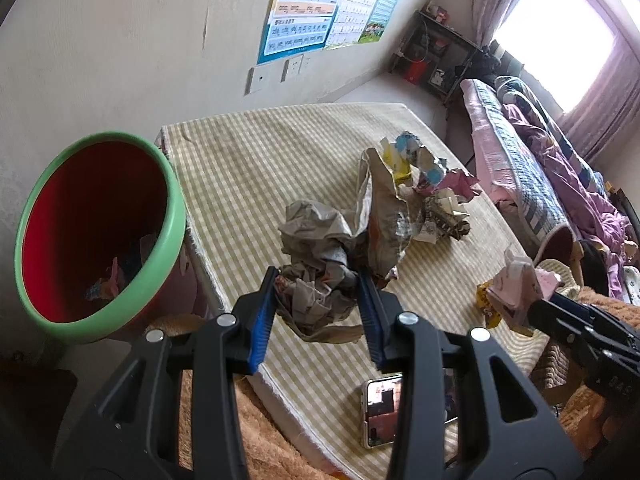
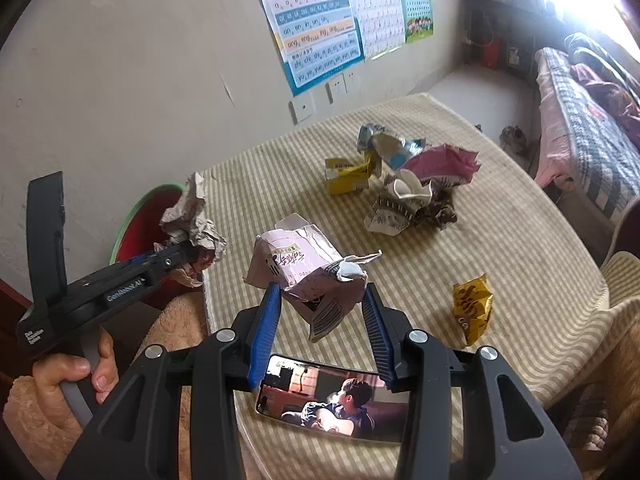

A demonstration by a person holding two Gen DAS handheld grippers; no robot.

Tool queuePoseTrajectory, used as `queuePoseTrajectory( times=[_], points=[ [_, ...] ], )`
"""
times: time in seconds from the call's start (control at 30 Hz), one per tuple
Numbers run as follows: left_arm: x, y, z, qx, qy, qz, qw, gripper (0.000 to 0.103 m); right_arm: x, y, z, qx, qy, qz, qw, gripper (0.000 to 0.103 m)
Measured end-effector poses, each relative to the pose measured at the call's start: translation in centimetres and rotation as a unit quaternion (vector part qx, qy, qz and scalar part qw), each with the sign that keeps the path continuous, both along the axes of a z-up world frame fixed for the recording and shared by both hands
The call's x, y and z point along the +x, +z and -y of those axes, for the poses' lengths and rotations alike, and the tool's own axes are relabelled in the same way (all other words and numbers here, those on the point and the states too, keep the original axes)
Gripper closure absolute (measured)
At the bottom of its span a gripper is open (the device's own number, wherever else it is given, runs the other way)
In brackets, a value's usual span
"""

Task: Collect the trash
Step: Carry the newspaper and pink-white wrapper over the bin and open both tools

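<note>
Two grippers each carry a piece of trash above the beige checked tabletop [image 2: 500, 240]. At the table's left edge stands the round red bin with a green rim [image 1: 100, 232], a few scraps already inside. Far across the cloth lies the heap of crumpled coloured wrappers [image 2: 408, 184]; to the right lies a small gold foil packet [image 2: 472, 308], and at the near edge a phone [image 2: 332, 400].

The left gripper [image 1: 316, 292] is closed firmly on a wad of grey crumpled newspaper [image 1: 316, 280], near the bin. The right gripper [image 2: 320, 308] pinches a crushed pale pink carton [image 2: 304, 264] between its half-closed fingers.

Judging by this, the carrying step is under way; next, the newspaper needs swinging left over the rim and releasing.
</note>
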State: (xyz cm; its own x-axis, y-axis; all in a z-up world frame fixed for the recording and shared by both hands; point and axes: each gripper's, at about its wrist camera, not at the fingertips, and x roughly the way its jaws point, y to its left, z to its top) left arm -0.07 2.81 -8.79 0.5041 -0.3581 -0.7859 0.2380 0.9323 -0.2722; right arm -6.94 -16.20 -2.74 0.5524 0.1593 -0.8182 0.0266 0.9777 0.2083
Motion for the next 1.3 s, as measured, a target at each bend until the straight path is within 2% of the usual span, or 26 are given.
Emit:
queuePoseTrajectory(
  times=[0.23, 0.4, 0.57, 0.67, 0.8, 1.03, 1.3],
  points=[
    [1.1, -0.4, -0.8, 0.014, 0.043, 0.0, 0.999, 0.066, 2.1, -1.8, 1.7, 0.041, 0.001, -0.015, 0.999, 0.062],
    [1.8, 0.5, -2.2, 0.027, 0.081, 0.019, 0.9962, 0.066, 5.9, -0.8, 1.6, 0.071, 0.04, -0.005, 0.997, 0.062],
    [2.1, 1.9, -4.7, 0.032, 0.129, 0.037, 0.9904, 0.066, 9.7, 3.0, -1.3, 0.065, 0.102, 0.053, 0.991, 0.062],
    [1.9, 2.5, -6.7, 0.034, 0.155, 0.04, 0.9865, 0.066, 10.3, 3.8, -3.0, 0.078, 0.113, 0.07, 0.988, 0.062],
    [1.9, 2.6, -8.8, 0.039, 0.175, 0.043, 0.9828, 0.066, 10.5, 3.1, -5.2, 0.104, 0.12, 0.064, 0.985, 0.062],
    [1.7, 2.3, -11.3, 0.048, 0.194, 0.051, 0.9786, 0.066, 10.8, 1.9, -9.9, 0.102, 0.152, 0.046, 0.982, 0.062],
    [2.3, 0.9, -14.3, 0.059, 0.208, 0.036, 0.9757, 0.066, 12.9, -0.1, -15.0, 0.117, 0.184, 0.019, 0.976, 0.062]
  ],
)
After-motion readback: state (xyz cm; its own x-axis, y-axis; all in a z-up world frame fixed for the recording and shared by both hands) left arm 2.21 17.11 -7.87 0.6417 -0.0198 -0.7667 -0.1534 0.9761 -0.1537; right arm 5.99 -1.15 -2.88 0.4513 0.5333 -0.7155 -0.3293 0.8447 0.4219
